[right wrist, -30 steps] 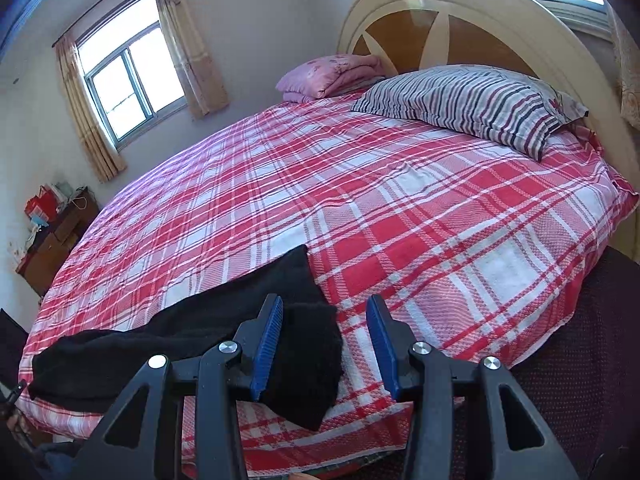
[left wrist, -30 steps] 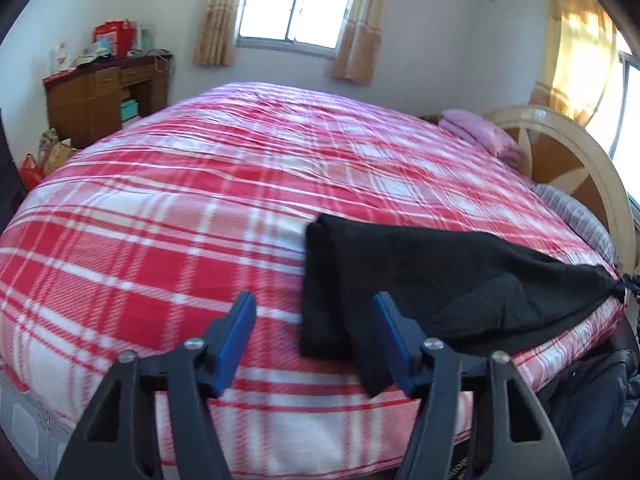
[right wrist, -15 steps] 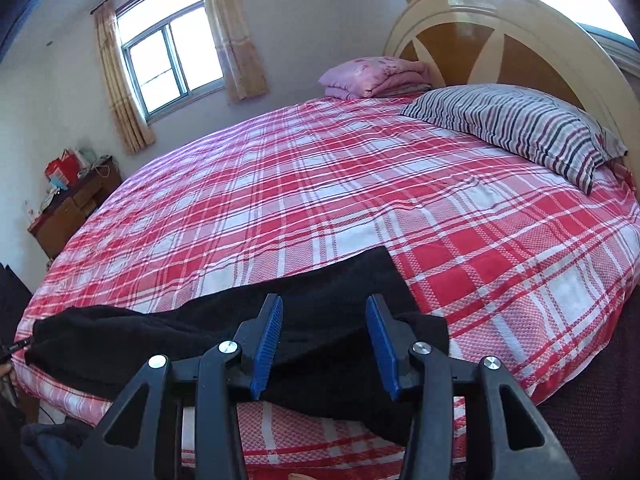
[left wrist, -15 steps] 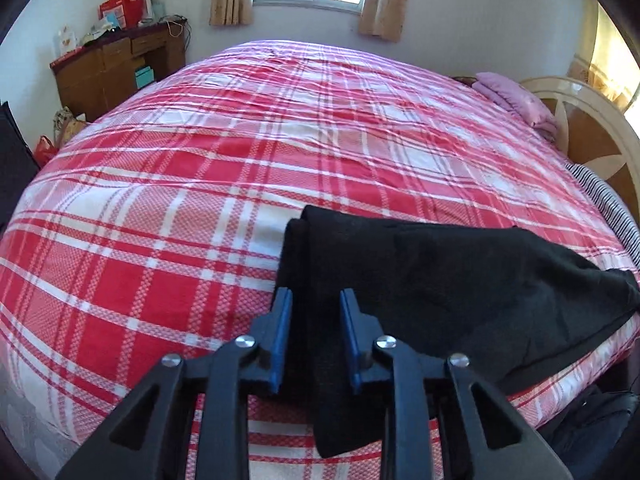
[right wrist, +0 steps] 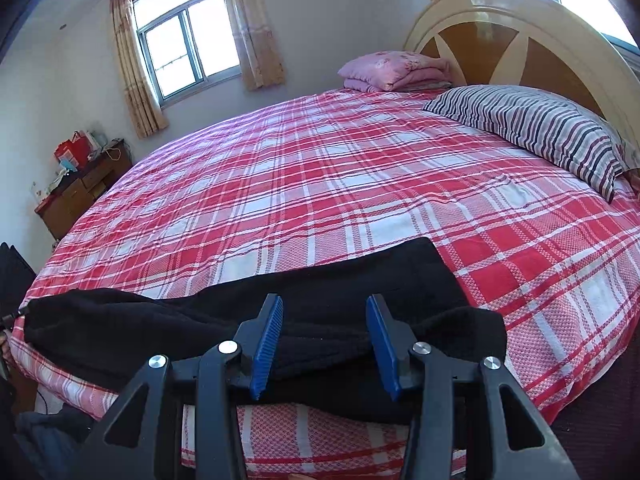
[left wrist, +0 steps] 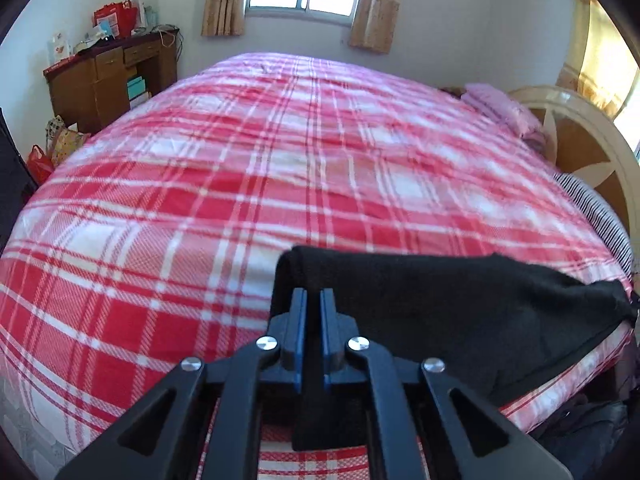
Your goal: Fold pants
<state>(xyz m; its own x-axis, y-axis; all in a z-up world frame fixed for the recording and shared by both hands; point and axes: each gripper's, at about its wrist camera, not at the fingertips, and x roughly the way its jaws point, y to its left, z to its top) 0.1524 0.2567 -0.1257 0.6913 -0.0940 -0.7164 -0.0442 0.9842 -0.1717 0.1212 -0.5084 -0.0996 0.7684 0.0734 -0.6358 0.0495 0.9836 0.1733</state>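
Plaid bed | left gripper pinching pants | no writing legible

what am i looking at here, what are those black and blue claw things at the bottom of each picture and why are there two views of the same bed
The claws are hand-held grippers, one in each of a person's hands; there is no robot arm. Each carries a wide-angle camera looking forward along its two blue-padded fingers, which is why the room looks curved.

One picture comes from the left gripper, the other from the right gripper. Both look at one bed with a red plaid cover.

A pair of black pants lies along the bed's near edge; the job is to fold them. The left gripper has shut its pads on one end of the pants. The right gripper is open, its pads on either side of the fabric at the other end.

Further back are a striped pillow and a folded pink blanket.
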